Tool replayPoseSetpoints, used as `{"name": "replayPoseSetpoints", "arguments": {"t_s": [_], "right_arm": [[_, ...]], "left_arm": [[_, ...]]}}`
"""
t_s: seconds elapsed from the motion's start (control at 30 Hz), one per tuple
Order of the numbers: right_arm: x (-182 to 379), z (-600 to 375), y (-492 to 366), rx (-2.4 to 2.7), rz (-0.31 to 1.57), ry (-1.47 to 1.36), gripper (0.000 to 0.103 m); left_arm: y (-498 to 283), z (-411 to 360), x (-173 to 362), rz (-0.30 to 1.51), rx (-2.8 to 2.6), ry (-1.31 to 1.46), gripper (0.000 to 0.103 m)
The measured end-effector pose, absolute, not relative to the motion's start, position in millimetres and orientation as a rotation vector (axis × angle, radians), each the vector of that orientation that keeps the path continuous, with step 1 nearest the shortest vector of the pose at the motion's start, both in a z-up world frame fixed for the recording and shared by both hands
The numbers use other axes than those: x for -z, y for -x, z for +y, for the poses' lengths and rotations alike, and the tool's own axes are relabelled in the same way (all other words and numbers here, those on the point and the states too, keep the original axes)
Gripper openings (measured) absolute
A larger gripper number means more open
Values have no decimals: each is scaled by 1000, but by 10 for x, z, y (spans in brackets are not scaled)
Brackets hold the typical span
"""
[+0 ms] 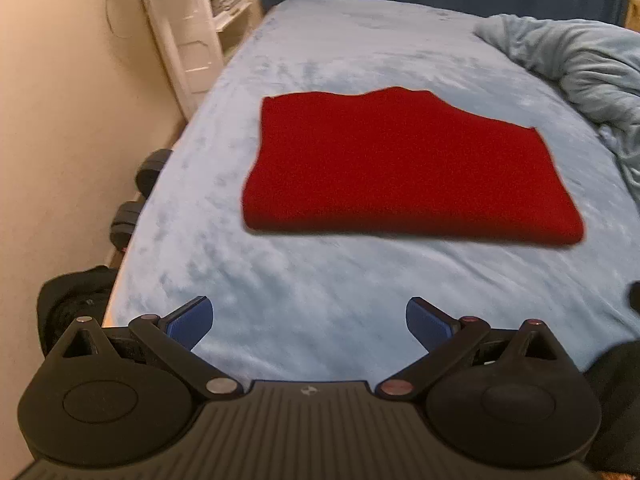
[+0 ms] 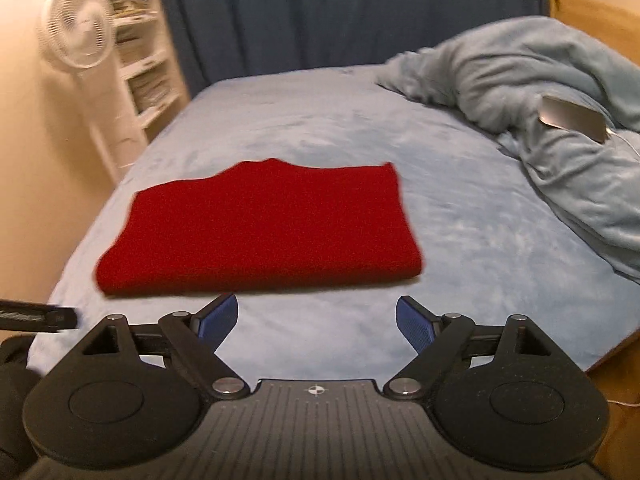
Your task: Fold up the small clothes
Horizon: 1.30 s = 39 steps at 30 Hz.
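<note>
A red garment (image 1: 404, 168) lies folded flat in a rough rectangle on the light blue bed (image 1: 320, 288). It also shows in the right wrist view (image 2: 264, 228). My left gripper (image 1: 310, 324) is open and empty, held above the bed's near edge, short of the garment. My right gripper (image 2: 317, 322) is open and empty, just short of the garment's near folded edge. The tip of the left gripper (image 2: 36, 316) shows at the left edge of the right wrist view.
A bunched light blue blanket (image 2: 540, 120) lies at the bed's far right with a silver object (image 2: 572, 118) on it. A white shelf unit (image 1: 192, 20) and a fan (image 2: 76, 36) stand left of the bed. Dumbbells (image 1: 140, 192) lie on the floor. A dark curtain (image 2: 340, 12) hangs behind.
</note>
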State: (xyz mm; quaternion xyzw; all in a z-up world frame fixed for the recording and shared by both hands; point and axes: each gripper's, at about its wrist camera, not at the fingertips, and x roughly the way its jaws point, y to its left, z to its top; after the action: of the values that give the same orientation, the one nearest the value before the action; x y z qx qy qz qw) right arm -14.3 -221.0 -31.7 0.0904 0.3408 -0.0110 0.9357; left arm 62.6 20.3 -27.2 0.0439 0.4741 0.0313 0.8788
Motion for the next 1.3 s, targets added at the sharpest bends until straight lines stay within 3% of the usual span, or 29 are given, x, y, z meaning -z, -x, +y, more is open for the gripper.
{"name": "replayPoseSetpoints", "arguments": {"t_s": [0.23,1.3], "right_arm": [[302,-2079,342,-34,732,-229,87],[313,-2079,306,-30,750,-234,87]], "left_arm": [[-334,86,215,951,-37,-127,103],[-371,132,166,957,-39,-129,103]]}}
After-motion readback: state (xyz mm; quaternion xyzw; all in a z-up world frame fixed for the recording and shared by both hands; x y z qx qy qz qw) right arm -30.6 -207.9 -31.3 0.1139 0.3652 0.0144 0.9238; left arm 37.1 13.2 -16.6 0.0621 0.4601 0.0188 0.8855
